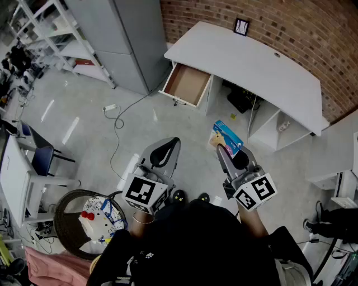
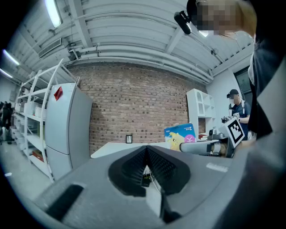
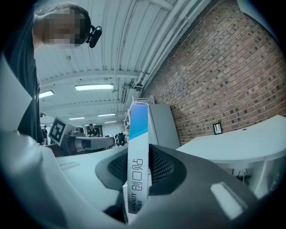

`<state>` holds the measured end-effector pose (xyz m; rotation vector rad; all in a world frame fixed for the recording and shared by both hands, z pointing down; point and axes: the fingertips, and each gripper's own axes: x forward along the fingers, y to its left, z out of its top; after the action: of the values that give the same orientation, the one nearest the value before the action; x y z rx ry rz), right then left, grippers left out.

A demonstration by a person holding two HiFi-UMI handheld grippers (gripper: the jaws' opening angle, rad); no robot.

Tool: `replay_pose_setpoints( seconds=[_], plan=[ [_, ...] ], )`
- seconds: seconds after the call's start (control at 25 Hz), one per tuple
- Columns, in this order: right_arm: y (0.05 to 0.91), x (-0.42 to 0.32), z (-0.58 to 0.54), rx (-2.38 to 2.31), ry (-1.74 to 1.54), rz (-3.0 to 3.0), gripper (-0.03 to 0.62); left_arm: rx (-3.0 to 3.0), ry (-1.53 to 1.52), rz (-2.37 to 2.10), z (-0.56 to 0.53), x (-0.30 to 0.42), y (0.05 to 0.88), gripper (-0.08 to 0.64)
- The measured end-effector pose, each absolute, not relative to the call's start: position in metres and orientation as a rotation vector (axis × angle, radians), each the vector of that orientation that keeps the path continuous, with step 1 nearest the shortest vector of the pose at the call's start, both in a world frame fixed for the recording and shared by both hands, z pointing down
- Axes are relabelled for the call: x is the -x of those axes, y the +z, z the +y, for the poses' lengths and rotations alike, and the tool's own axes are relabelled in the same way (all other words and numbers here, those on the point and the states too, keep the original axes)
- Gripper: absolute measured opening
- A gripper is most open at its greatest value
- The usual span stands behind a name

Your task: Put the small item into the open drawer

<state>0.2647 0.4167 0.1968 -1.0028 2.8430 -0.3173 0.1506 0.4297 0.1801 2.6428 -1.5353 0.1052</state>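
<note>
Left tool and right tool: grey shells, black ribbed pads, each bearing a white cube with black square markers. Wearer: black top.

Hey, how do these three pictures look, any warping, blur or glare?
Head view: sharp, evenly lit, little bending. Left gripper view: strong fisheye, dark corners, the ceiling tube light glares. Right gripper view: same fisheye, the brick wall curves, print on the box is readable.

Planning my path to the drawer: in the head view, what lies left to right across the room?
blue chair → power strip on the floor → open drawer → blue box clamped in the right gripper → white cubby shelf under the desk. The left gripper overlaps the drawer's span, so it is left out.
</note>
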Motion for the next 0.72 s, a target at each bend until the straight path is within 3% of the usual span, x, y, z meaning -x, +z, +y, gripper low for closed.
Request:
replay_pose_setpoints(
  seconds=[0.72],
  plan=[
    [0.211,-0.317,0.405,1.0,-0.403,2.784,0.084,-2.648,0.153,-1.495,0.414,-0.2,0.19,-0.003]
  ],
)
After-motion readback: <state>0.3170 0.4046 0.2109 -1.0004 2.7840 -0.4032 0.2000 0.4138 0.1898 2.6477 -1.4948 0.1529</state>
